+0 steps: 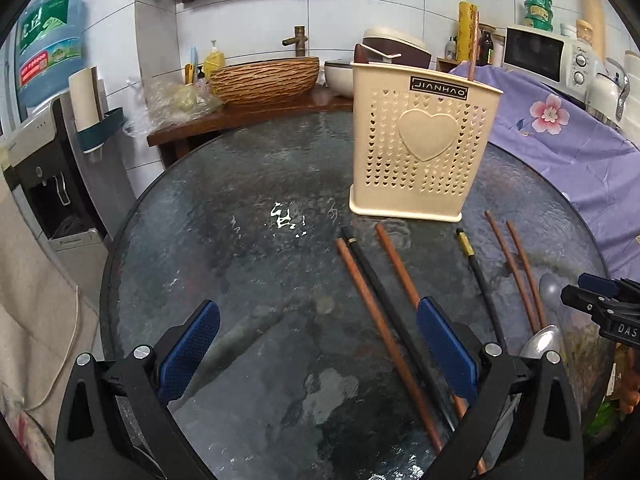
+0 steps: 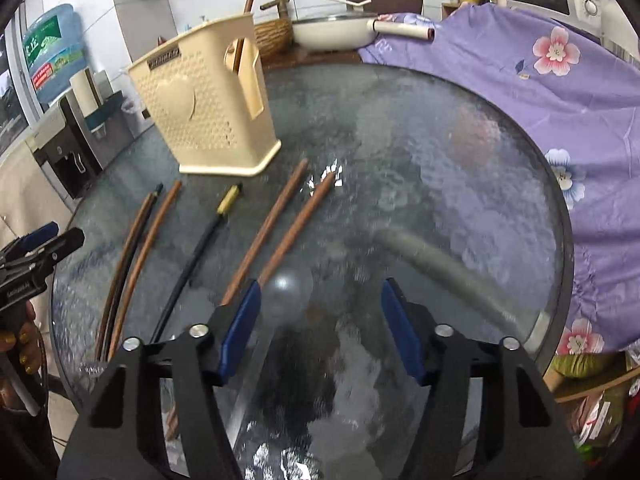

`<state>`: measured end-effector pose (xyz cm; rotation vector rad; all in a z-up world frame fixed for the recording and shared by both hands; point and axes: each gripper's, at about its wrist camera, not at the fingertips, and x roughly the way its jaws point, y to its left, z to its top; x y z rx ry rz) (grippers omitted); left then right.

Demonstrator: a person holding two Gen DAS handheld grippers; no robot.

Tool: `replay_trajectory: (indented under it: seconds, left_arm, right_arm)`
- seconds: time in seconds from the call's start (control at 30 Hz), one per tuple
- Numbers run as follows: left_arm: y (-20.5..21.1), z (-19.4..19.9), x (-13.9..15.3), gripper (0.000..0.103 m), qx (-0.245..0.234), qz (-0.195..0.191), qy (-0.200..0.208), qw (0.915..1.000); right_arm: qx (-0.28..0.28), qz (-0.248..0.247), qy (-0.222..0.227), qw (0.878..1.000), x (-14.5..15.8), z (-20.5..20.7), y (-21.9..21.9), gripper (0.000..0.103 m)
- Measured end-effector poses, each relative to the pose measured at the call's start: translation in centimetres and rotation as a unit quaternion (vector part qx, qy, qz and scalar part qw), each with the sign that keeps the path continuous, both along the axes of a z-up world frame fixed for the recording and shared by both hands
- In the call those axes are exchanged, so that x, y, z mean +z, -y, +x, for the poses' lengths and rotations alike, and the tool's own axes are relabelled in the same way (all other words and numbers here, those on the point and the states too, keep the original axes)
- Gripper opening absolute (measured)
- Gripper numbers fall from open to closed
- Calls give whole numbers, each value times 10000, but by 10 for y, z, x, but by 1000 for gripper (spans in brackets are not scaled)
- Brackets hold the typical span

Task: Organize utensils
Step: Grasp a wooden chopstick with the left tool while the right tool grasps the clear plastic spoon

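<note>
pickup step: both hand-held grippers, left (image 1: 318, 344) and right (image 2: 320, 320), spread and empty over loose chopsticks (image 1: 380, 320) at lower centre; next, pinch one for the holder (image 1: 420, 152), upper right.

**Kitchen surroundings behind the round glass desk**

A wooden basin (image 1: 264, 80) with a brass tap (image 1: 298, 41) is seen on a brown counter beyond the glass desk (image 1: 240, 184). A water bottle (image 1: 50, 44) is mounted on a dispenser (image 1: 44, 184) at the left. A yellow soap bottle (image 1: 214, 62) stands beside the basin. A white microwave (image 1: 548, 54) is placed at the right, above a purple flowered cloth (image 1: 560, 136). A white pan (image 2: 336, 32) and a rice cooker (image 1: 396, 46) are visible near the wall.
</note>
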<state>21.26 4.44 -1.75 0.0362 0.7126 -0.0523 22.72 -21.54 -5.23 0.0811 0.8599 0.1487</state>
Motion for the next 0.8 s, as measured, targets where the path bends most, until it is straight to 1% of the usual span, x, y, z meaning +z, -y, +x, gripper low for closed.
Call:
replay_trajectory:
  seconds: [0.1,0.17,0.27,0.33,0.43,0.5,0.8]
  left_arm:
    - [1,-1,-3,96,-16,-5,-41,10000]
    - [1,0,-6,95,-32,16,-87,10000]
    - [3,3,-9,91,-48,18,-155,9999]
    - [2,6,-10,89,-43,27,-193,9998]
    - [3,9,-13,84,-37,25,-266,9996]
    - [3,11,-15,82,-45,27,-319,9995]
    - [0,19,-21,76,-20,-42,-441,9990]
  right_arm:
    - [95,-34,-126,9999,-6,-2,-6,51]
    - [152,-3,-168,9997,-8,-2,-9,49]
    - [198,-121,-182,9996,-8,-3,-15,48]
    - [261,-108,-208,9994,-7,-5,-19,47]
    - [322,-361,-185,9987,-6,-5,-27,43]
    - [347,-368,-222,9985,-7,-3,-28,40]
    - [377,-674,-113,9970,-8,4,-40,39]
